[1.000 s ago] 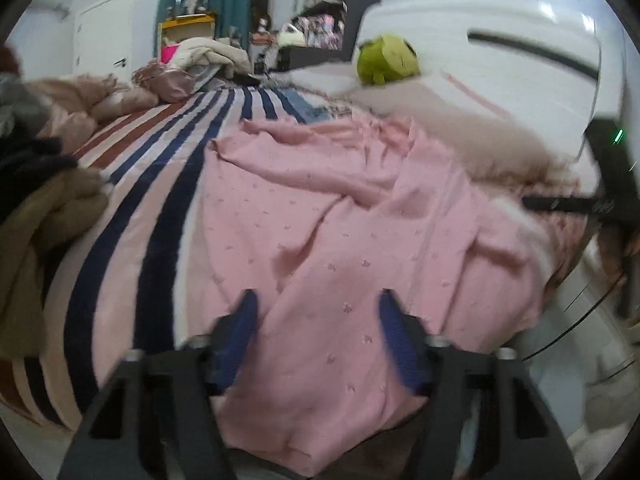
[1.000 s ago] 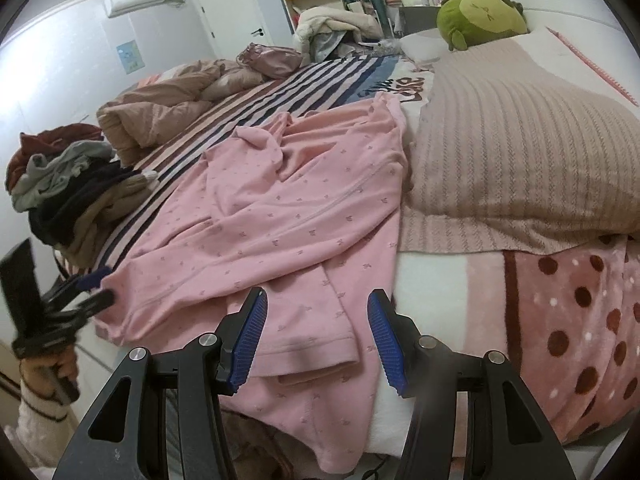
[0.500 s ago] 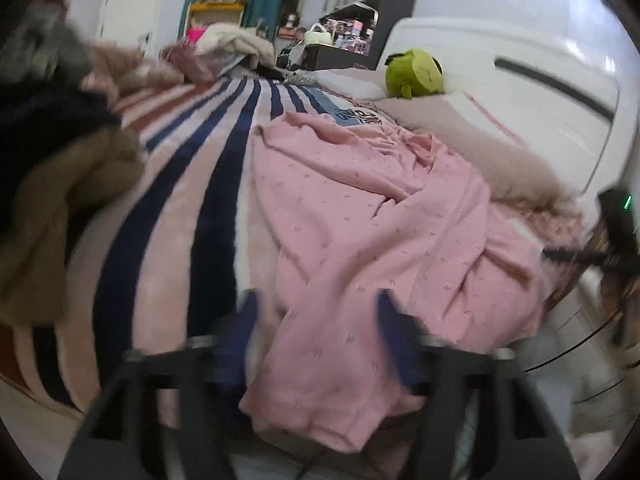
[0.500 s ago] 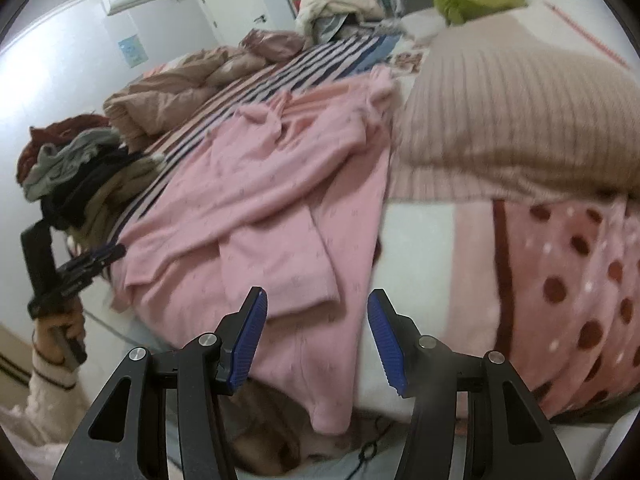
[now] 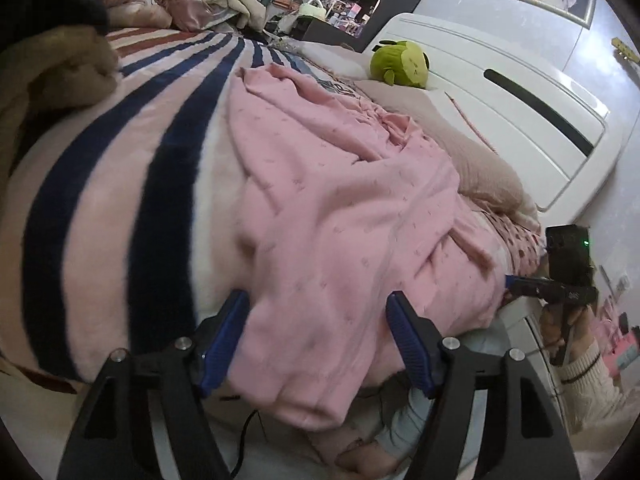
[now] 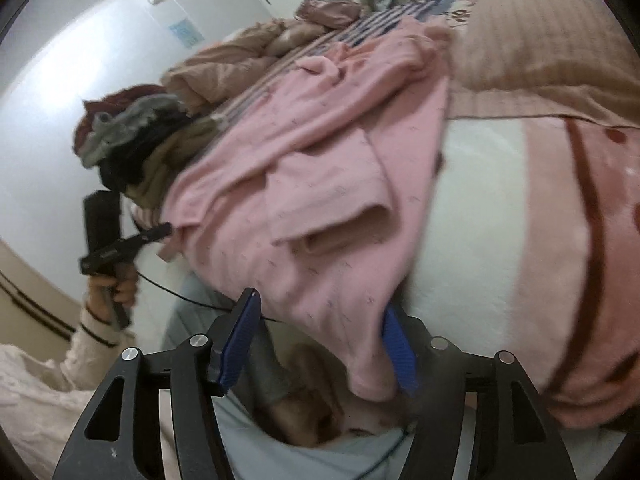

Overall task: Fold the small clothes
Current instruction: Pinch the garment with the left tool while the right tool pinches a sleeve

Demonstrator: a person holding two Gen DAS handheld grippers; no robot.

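Pink garment [image 5: 340,184], small dotted print, lies rumpled across the bed; its near edge hangs over the bed's front side toward both grippers

Left gripper [image 5: 318,344]: jaws opening, blue pads well apart. A hanging fold of the garment's hem sits between them, filling most of the gap. Left pad [image 5: 226,336] lies at the fold's left edge, right pad at its right edge; cannot tell whether either touches the cloth. Neither visibly presses on it. Beyond the left pad, striped blanket [image 5: 120,184], navy and pale pink, runs back up the bed

Right gripper [image 6: 320,344]: jaws opening, gap moderate. The garment's lower corner hangs down between the pads, nearer the right one; cloth overlaps the upper part of the right pad [image 6: 398,354], contact likely but view is blurred. Left pad stands clear of the cloth. A cuffed sleeve [image 6: 328,216] lies folded across the garment above the jaws

Each gripper shows in the other's view, held by a hand with a cream knitted sleeve: right gripper at the garment's right edge in the left view, left gripper at its left edge in the right view

Surroundings: green plush toy [image 5: 400,64] near the white headboard [image 5: 520,112]; beige ribbed blanket [image 6: 552,52] beside the garment; dotted pink blanket [image 6: 600,240] at the bed's corner; heap of mixed clothes [image 6: 132,144] past the left gripper
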